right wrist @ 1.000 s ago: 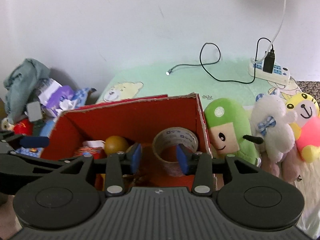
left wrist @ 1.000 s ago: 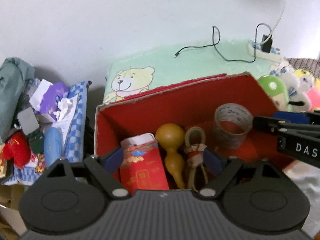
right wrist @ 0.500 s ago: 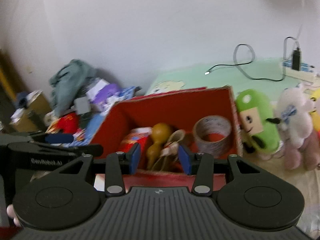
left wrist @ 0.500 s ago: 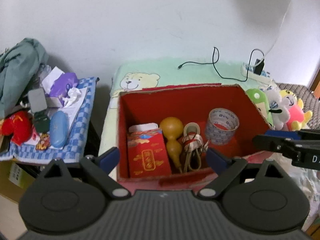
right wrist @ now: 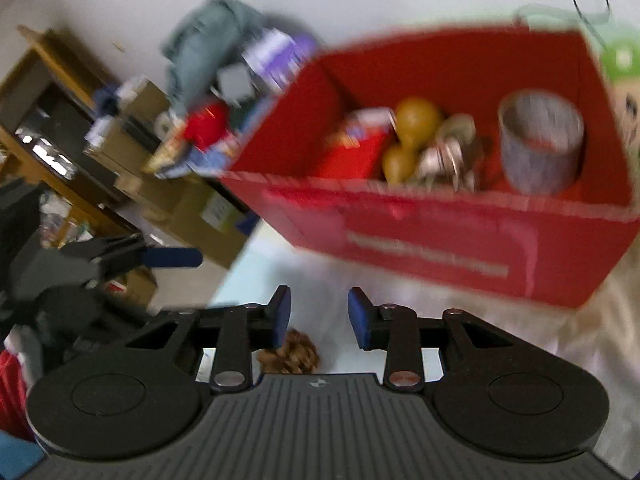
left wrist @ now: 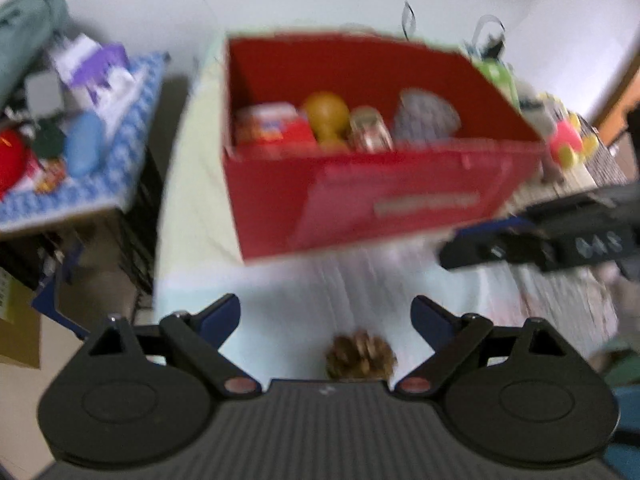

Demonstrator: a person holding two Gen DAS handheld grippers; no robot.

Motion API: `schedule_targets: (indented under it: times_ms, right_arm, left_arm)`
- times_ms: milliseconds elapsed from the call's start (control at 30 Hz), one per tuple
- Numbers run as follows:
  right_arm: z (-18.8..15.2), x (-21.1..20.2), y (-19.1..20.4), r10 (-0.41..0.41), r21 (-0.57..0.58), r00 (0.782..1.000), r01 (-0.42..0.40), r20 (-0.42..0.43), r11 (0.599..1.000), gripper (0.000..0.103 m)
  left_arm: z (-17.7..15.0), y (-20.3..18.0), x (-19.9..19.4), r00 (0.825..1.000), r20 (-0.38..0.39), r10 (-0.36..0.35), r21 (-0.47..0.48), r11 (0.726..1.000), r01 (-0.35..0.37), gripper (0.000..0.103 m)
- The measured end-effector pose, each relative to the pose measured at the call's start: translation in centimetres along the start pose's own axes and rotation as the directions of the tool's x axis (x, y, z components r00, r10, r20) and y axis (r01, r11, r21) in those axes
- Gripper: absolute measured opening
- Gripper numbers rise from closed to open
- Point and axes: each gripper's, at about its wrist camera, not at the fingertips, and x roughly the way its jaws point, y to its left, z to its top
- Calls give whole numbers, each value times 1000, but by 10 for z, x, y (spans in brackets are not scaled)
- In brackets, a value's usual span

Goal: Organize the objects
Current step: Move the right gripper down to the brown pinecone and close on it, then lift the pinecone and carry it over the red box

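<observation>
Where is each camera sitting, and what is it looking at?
Left wrist: rides the open left gripper, looking down at the red cardboard box and brown pine cone; the right gripper shows at right.
Right wrist: rides the right gripper, jaws closing on nothing, looking down at the box; the left gripper shows at left.
Both share the box, pine cone and yellow gourd.

In the open red cardboard box [left wrist: 360, 200] we see a red packet [left wrist: 276, 128] leftmost, a yellow gourd [left wrist: 326, 116] beside it, and a tape roll [left wrist: 426, 118] rightmost; a brown pine cone [left wrist: 360, 356] lies before the box.
</observation>
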Motion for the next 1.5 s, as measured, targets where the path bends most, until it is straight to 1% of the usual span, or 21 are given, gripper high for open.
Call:
schedule_targets:
  times_ms: [67, 167, 233, 300, 367, 467, 533, 600, 633, 700, 833, 933, 967, 1033, 1100, 1167, 1300, 1400, 1500]
  right_arm:
    - [-2, 10, -3, 18, 35, 999, -17, -43, 999, 36]
    - [-5, 23, -5, 66, 81, 993, -59, -96, 995, 36]
    - [-8, 29, -4, 89, 97, 989, -77, -122, 992, 37]
    - [-11, 36, 1, 94, 91, 984, -80, -152, 993, 40]
    - [-14, 42, 4, 92, 87, 981, -78, -173, 993, 40]
    - [-14, 51, 3, 111, 114, 974, -90, -197, 989, 40]
    - [-14, 54, 1, 122, 140, 972, -95, -202, 986, 41]
    - [-15, 59, -1, 126, 162, 968, -92, -216, 983, 42]
    - [-16, 61, -2, 129, 170, 966, -92, -222, 981, 42]
    - [-17, 62, -5, 147, 197, 965, -105, -217, 975, 42]
    - [-18, 56, -13, 158, 233, 964, -107, -213, 967, 41]
    - [-18, 44, -21, 147, 243, 970, -98, -194, 965, 39]
    - [-19, 37, -26, 144, 256, 973, -95, -180, 962, 37]
    - [-20, 25, -36, 133, 287, 978, -82, -161, 954, 35]
    - [-23, 7, -48, 113, 318, 985, -66, -130, 946, 35]
    - [-26, -13, -60, 80, 342, 992, -42, -99, 939, 35]
    - [-33, -58, -80, 3, 401, 1000, 8, -25, 916, 35]
    - [-35, -98, -87, -67, 419, 997, 42, 45, 907, 35]
    - [-30, -133, -84, -127, 421, 984, 65, 123, 905, 35]
  left_arm:
    - [-10, -1, 8, 999, -31, -25, 0, 1000, 25, 92]
    - [-22, -3, 16, 995, -66, -72, -8, 997, 71, 92]
    - [-28, -4, 22, 994, -77, -72, -12, 997, 71, 90]
    - [-30, -2, 28, 993, -93, -74, -23, 997, 72, 79]
    - [-32, 1, 32, 990, -107, -92, -45, 995, 87, 75]
    - [-33, 2, 38, 986, -120, -117, -61, 992, 111, 68]
    - [-34, 2, 41, 985, -125, -122, -62, 991, 115, 63]
    - [-34, 3, 45, 982, -135, -132, -71, 990, 124, 54]
    - [-35, 3, 47, 978, -143, -149, -78, 987, 139, 52]
    - [-34, 3, 48, 977, -143, -160, -82, 985, 150, 51]
    - [-30, -3, 48, 976, -151, -156, -38, 988, 152, 50]
    - [-24, -12, 49, 974, -156, -166, 5, 986, 169, 49]
    - [-20, -16, 49, 972, -157, -176, 20, 983, 181, 49]
    - [-13, -26, 50, 966, -163, -200, 60, 975, 212, 49]
    - [-5, -41, 51, 961, -166, -222, 113, 964, 242, 49]
    - [5, -59, 54, 954, -173, -245, 174, 946, 275, 49]
    - [27, -98, 54, 937, -173, -304, 292, 893, 343, 48]
    - [44, -125, 47, 921, -157, -357, 361, 847, 390, 48]
    - [62, -149, 35, 903, -119, -414, 426, 800, 423, 48]
